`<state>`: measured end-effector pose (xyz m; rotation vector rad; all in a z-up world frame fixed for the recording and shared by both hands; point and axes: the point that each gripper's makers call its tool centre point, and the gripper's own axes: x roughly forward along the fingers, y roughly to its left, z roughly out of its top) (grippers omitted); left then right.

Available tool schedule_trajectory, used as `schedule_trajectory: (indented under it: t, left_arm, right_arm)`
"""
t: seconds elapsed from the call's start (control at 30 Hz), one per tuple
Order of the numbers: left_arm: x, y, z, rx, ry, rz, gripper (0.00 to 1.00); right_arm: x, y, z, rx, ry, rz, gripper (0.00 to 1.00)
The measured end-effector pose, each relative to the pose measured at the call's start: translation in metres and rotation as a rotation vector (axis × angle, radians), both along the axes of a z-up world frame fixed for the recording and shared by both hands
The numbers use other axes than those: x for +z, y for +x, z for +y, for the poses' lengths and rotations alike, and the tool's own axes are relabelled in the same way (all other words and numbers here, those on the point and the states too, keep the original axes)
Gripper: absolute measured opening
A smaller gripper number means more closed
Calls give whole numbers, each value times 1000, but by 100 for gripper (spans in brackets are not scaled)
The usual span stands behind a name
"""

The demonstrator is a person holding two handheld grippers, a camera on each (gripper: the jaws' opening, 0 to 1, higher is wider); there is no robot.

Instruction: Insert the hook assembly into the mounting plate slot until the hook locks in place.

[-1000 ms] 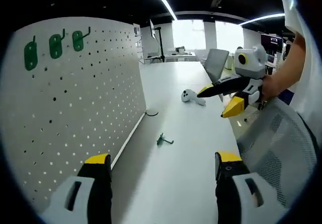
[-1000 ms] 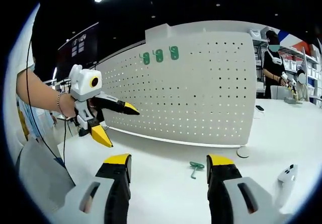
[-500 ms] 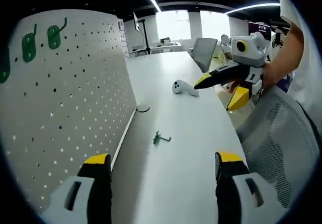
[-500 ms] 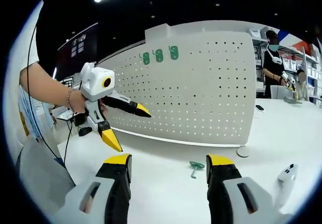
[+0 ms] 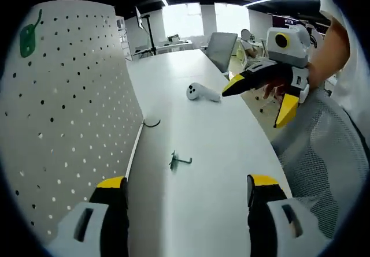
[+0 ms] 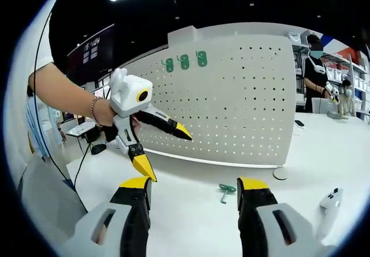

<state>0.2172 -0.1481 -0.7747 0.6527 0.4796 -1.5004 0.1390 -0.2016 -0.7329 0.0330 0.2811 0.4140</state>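
— Where is the hook [image 5: 179, 161] lying right now?

— Flat on the white table [image 5: 202, 130], out in the open and not far from the foot of the pegboard [image 5: 69, 112], which stands along one long edge. In the right gripper view the hook [image 6: 225, 191] sits straight ahead, between the two jaws and a little beyond their tips.

— And its long axis?

— In the left gripper view the shank runs roughly across the line of the jaws, pointing away from the board. (The bent end is too small to read well.)

— Which gripper is nearer?

— My guess is the right gripper [image 6: 193, 196]; the hook lies almost on its centre line. The left gripper [image 6: 165, 147] is in the air above the table, off to the side, aimed toward the board.

— Are the jaws holding anything?

— No. Both pairs stand wide apart and bare.

— Anything already on the board?

— Three green hooks [image 6: 184, 62] hang in a row near its top edge. A white controller [image 5: 199, 92] rests further along the table, well apart from the loose hook.

— So the next step?

— Probably lowering the right gripper over the shank.
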Motion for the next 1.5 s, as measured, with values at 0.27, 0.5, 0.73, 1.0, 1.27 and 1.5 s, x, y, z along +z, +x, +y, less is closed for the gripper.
schedule_trajectory:
  t: [0.27,0.5,0.73,1.0,1.27,1.5]
  left_arm:
    - [-18,2,-17,-67,60,14,87]
    - [-33,4,-28,-113,111,24,87]
    - [-50,7,-34,-163,186,27,85]
    - [-73,5,-44,-221,262,44,85]
    - [-91,9,-54,-254,324,49,85]
    - [-107,3,-53,-294,385,60,84]
  right_arm:
    - [-1,0,-1,-3,0,1,58]
    - [-1,0,-3,-13,10,3,58]
    - [0,0,-3,-15,14,1,58]
    - [1,0,-6,-30,33,-1,58]
    - [1,0,-9,-42,40,2,57]
    - [0,0,-10,-46,41,6,56]
